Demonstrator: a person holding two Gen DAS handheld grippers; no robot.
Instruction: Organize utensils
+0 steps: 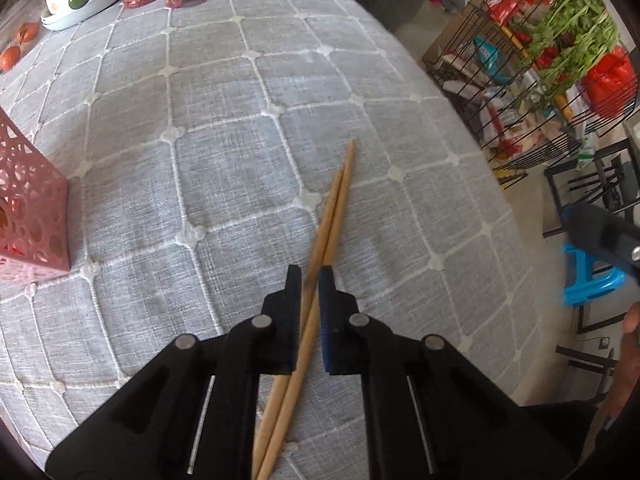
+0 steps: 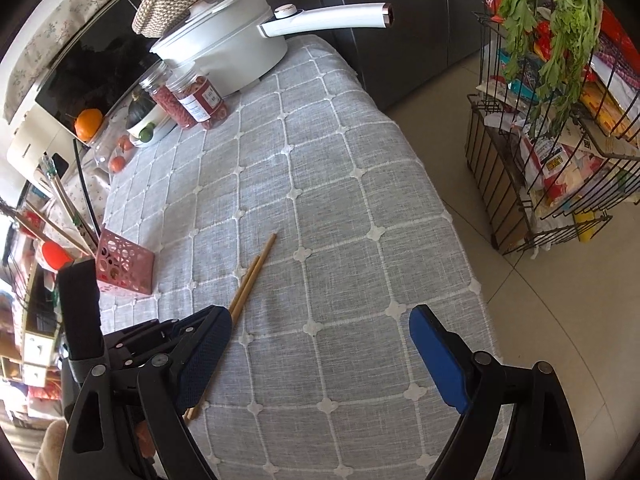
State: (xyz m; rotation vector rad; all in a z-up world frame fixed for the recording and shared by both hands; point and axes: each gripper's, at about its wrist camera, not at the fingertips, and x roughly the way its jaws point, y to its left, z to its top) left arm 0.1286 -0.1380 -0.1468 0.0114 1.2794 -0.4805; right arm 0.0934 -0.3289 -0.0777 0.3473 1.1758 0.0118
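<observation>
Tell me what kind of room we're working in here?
Most likely a home kitchen or dining corner: a white saucepan and jars of dried food stand on the cloth-covered table, with a wire rack of groceries and greens beside it.

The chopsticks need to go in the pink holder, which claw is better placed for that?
Left. The left claw already straddles the chopsticks, with the pink holder close beside it; the right claw hangs open and empty.

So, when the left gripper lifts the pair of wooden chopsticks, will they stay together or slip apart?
The chopsticks look stiff and light, so they should not bend. They already cross between the left gripper fingers, so they may scissor or pivot further. The smooth, thin sticks could also slide lengthwise if tilted.
</observation>
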